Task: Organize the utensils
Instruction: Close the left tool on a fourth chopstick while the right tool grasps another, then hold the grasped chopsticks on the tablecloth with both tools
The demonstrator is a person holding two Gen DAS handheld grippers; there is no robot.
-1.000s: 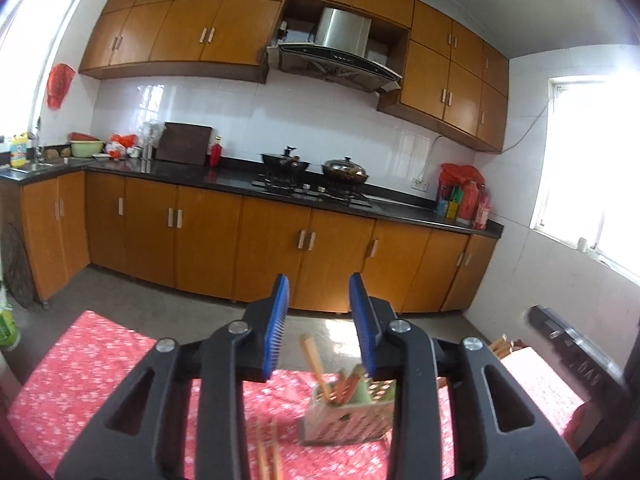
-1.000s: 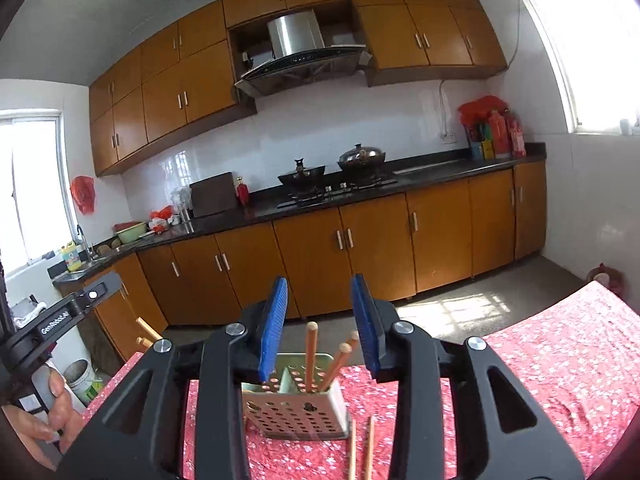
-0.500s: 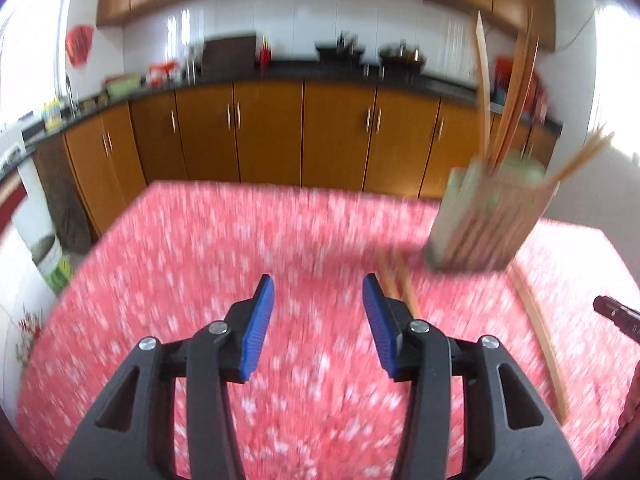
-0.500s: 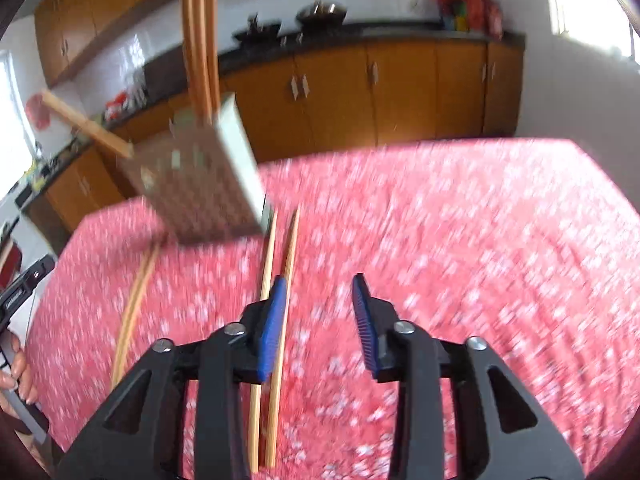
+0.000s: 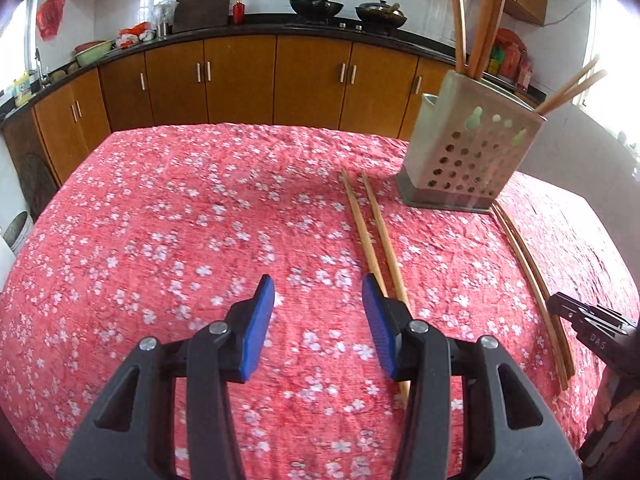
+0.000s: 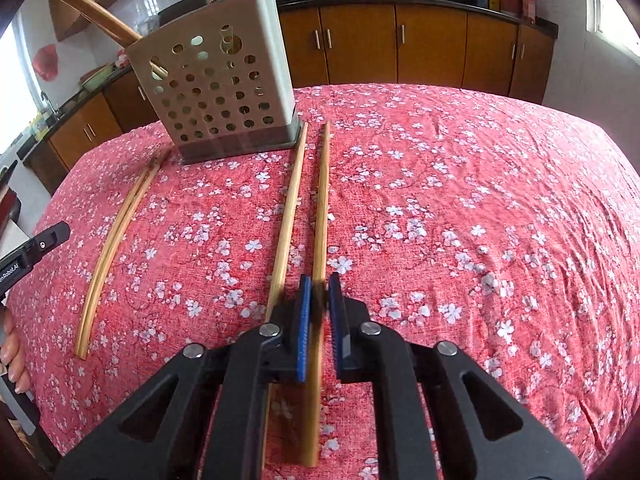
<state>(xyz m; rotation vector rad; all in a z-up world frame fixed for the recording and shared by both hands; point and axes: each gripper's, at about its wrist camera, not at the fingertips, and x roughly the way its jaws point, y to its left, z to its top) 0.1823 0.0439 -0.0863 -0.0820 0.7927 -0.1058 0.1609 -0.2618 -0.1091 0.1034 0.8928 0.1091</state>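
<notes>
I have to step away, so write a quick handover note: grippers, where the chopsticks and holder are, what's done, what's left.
Right gripper: shut on the right chopstick of the near pair, jaws just closing on it; it is not lifted yet.
Left gripper: open, holding nothing, above the tablecloth.
Holder stands upright with several chopsticks inside.
Left: this chopstick, its partner and the other pair still go into the holder.

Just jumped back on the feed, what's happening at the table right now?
A person is tidying chopsticks into the perforated holder on the red floral tablecloth. The right claw has just closed on one loose chopstick; its partner lies beside it. The left claw is open, holding nothing, next to another pair.
</notes>
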